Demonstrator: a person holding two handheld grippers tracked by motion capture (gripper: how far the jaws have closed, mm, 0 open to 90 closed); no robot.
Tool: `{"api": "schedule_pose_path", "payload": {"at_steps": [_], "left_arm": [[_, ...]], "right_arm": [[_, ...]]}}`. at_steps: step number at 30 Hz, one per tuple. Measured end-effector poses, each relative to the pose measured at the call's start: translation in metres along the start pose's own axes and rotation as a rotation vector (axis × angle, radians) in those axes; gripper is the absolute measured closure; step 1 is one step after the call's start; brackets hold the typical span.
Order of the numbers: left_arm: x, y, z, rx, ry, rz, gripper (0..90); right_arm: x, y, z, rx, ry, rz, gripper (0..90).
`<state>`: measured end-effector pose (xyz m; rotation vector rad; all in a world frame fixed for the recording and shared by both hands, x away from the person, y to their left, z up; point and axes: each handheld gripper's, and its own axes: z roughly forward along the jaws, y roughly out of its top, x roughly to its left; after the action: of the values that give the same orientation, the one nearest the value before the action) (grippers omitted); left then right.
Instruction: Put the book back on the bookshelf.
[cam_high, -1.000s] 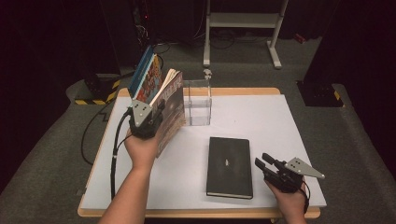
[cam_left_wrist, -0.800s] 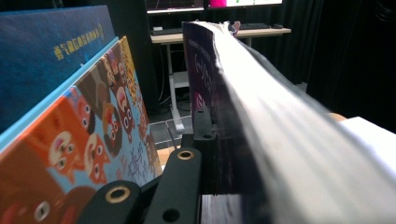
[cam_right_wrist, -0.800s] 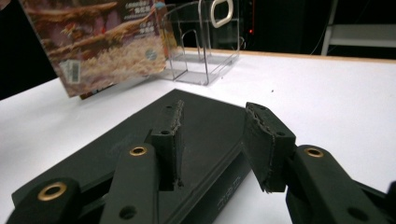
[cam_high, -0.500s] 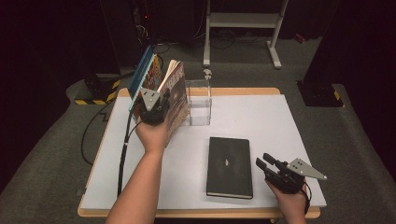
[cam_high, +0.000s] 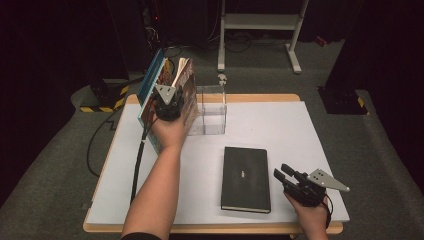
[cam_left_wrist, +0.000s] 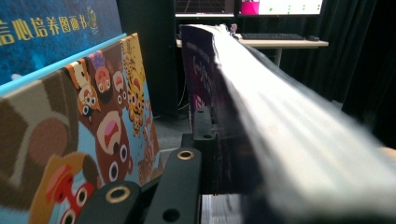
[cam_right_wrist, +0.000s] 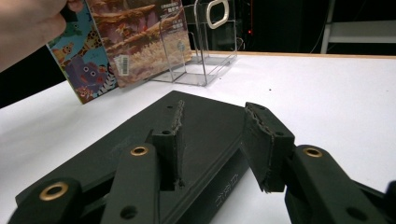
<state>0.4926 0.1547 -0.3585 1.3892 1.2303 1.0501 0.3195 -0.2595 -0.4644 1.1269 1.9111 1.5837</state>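
My left gripper (cam_high: 171, 96) is shut on a thick paperback (cam_high: 185, 80) with a brown picture cover (cam_right_wrist: 140, 37), held on edge at the far left of the white table (cam_high: 300, 130). One black jaw presses its cover; the other jaw is hidden behind the pages (cam_left_wrist: 289, 135). The paperback leans beside a cartoon-animal book (cam_left_wrist: 98, 135) and a blue book (cam_high: 151, 82), just left of a clear acrylic stand (cam_high: 212, 107). My right gripper (cam_high: 281, 173) stands open at the near right, beside a flat black notebook (cam_high: 246, 177), its jaws (cam_right_wrist: 212, 114) apart with nothing between them.
The acrylic stand (cam_right_wrist: 205, 51) has upright see-through dividers and sits near the table's far edge. A cable (cam_high: 137, 160) trails from my left gripper over the table's left edge. A white metal rack (cam_high: 260, 25) stands on the floor beyond.
My left hand has carried the thick paperback to the right and away from me, closer to the acrylic stand. The right gripper has stayed in place.
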Motion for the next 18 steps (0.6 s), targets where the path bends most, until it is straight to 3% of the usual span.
{"api": "schedule_pose_path", "payload": {"at_steps": [6,15,18], "left_arm": [[0.000,-0.002,0.013,0.003,0.019,0.005,83.9],[-0.001,-0.001,0.021,-0.020,0.032,0.000,83.9],[-0.006,-0.004,0.019,-0.023,0.036,0.033,83.8]], "right_arm": [[0.000,-0.001,0.002,0.007,0.003,0.003,58.7],[-0.002,-0.002,0.002,0.007,0.005,0.009,58.7],[-0.002,-0.002,0.003,0.011,0.008,0.009,58.7]]}}
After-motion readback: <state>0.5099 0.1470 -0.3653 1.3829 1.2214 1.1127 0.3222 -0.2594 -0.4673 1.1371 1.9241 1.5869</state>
